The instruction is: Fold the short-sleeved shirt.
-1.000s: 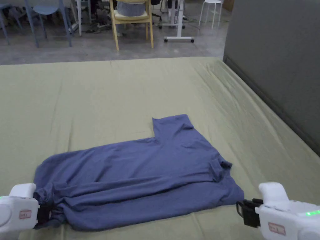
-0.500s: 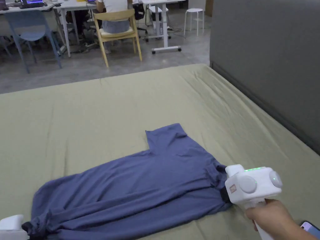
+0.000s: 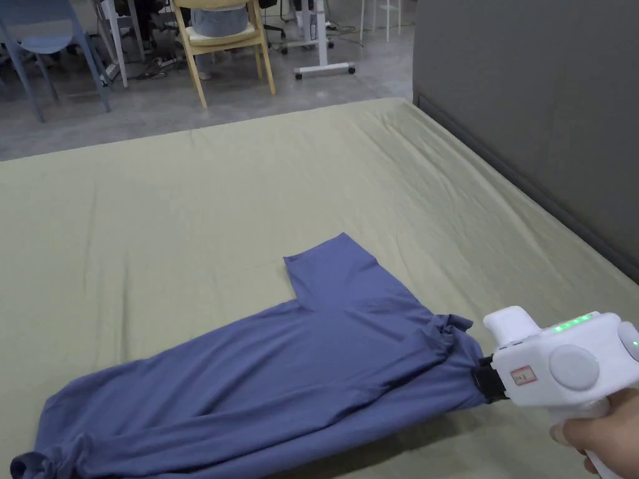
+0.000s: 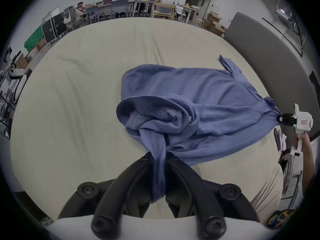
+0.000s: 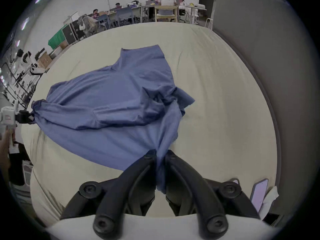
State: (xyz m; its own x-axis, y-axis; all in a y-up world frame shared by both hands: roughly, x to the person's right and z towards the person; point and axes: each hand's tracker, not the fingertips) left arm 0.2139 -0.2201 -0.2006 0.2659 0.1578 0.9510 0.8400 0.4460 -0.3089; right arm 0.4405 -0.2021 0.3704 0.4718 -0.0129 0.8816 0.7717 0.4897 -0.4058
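A blue short-sleeved shirt (image 3: pixel 274 362) lies on the pale green bed sheet (image 3: pixel 187 206), one sleeve pointing toward the far side. My right gripper (image 3: pixel 482 377) is shut on the shirt's near right corner, which is lifted a little off the sheet. In the right gripper view the cloth (image 5: pixel 121 105) runs bunched between the jaws of the right gripper (image 5: pixel 160 154). My left gripper (image 4: pixel 158 154) is shut on a bunched strip of the shirt (image 4: pixel 199 108) at its left end. The shirt hangs stretched between both grippers.
A grey padded wall (image 3: pixel 536 106) runs along the right side of the bed. Beyond the far edge stand a wooden chair (image 3: pixel 218 43), a blue chair (image 3: pixel 43 50) and desks with people. A phone (image 5: pixel 258 194) lies near the bed's right corner.
My right gripper has moved to the right and pulled the shirt's corner taut and slightly up. The head camera has shifted, so the left gripper has slid out of its frame.
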